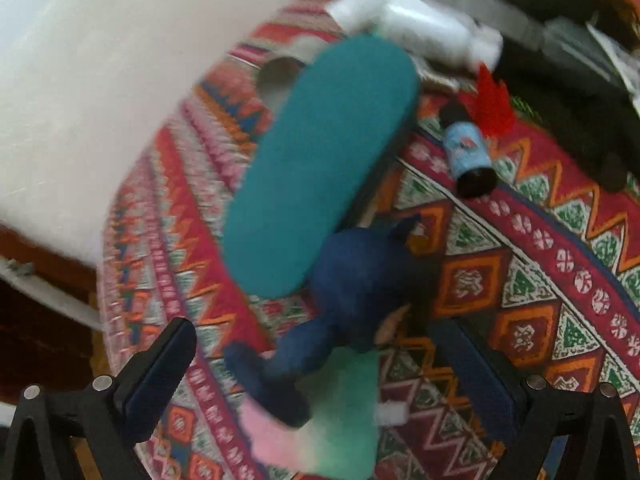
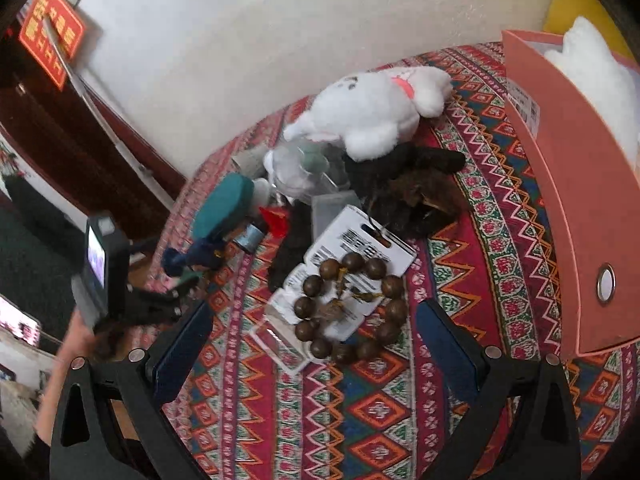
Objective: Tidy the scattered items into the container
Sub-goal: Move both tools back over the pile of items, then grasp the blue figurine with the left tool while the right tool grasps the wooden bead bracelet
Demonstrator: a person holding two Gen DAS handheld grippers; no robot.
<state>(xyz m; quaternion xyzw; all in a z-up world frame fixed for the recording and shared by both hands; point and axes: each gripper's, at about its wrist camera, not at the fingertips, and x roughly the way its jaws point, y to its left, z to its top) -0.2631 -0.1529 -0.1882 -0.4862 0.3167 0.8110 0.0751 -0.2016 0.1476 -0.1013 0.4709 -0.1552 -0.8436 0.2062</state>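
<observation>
Left gripper, spread, hovers over the blue plush toy lying beside the teal case on the patterned table; right gripper likewise spread above the bead bracelet; centre fingers astride the toy's body before closing.

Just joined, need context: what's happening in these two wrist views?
A person is tidying a cluttered patterned tablecloth with a gripper in each hand. The left gripper, open, is closing in on a dark blue plush toy lying by a teal oval case; nothing is gripped yet. The right gripper, also open and empty, hovers over a wooden bead bracelet resting on a printed card. The pink box on the right already holds something white.
</observation>
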